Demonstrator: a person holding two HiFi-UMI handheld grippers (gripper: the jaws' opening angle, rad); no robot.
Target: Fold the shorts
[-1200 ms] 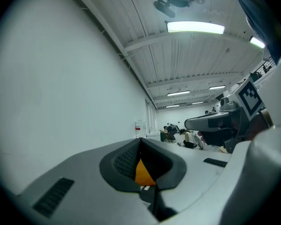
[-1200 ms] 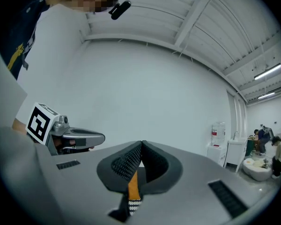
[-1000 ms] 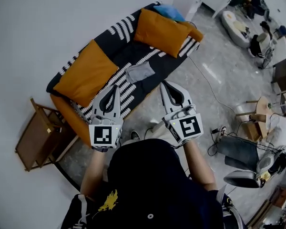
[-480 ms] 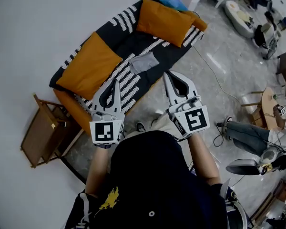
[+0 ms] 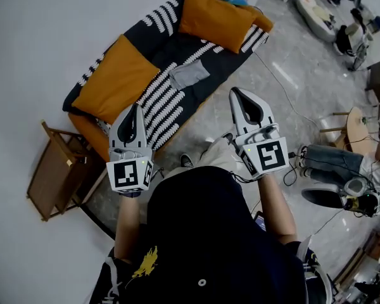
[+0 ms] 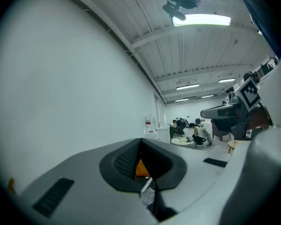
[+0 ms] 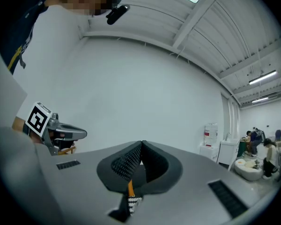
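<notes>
Grey shorts (image 5: 189, 75) lie spread flat near the middle of a sofa (image 5: 88, 141), on its black cover with white stripes (image 5: 157, 42). They sit between two orange cushions, one (image 5: 114, 81) toward the sofa's near end and one (image 5: 215, 21) toward the far end. Neither cushion covers them.

Both claws are held out over the grey floor (image 5: 291, 87) on the near side of the sofa, well apart from the shorts. In the head view the left claw (image 5: 135, 106) points toward the sofa's near end, its tip over the striped edge of the cover. In the left gripper view (image 6: 140, 142) its two dark ribbed pads are pressed together with nothing pinched between them. The right claw (image 5: 234, 91) points past the sofa's front edge, over the floor. In the right gripper view (image 7: 141, 144) its pads also meet tip to tip and hold nothing.

A wooden stand (image 5: 54, 182) sits beside the sofa's near end, against the white wall. A thin cable (image 5: 273, 103) trails across the floor beyond the right claw.
</notes>
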